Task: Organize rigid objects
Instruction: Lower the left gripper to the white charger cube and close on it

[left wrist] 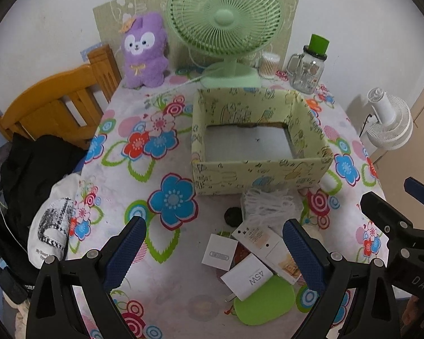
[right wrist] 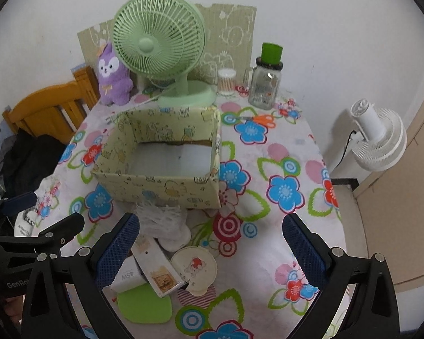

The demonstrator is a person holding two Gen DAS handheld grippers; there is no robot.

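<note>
Two grippers hover over a table (left wrist: 121,169) covered with a flowered cloth, each with its fingers spread wide and holding nothing. The left gripper (left wrist: 214,243) hangs above a small heap of things at the near edge; the right gripper (right wrist: 210,240) sits just beside it, over the same heap's right side. The heap lies just in front of a pale green box (left wrist: 260,169), which stands open and empty near the middle of the table. In the heap, a white charger (left wrist: 247,276) marked 45W rests partly on a flat green pad (left wrist: 265,302), touching a long white packet (right wrist: 155,265). A small white card (left wrist: 219,251) lies to the left of the charger. A round lid (right wrist: 193,265) with a cartoon print sits to the right of the packet, and a bundle of white string (right wrist: 162,217) lies against the box's front wall. Behind the box stand a green fan (left wrist: 226,28), a purple plush toy (left wrist: 145,50) and a glass jar (left wrist: 308,70) with a green cup on top. Orange scissors (right wrist: 261,119) lie near the jar.
</note>
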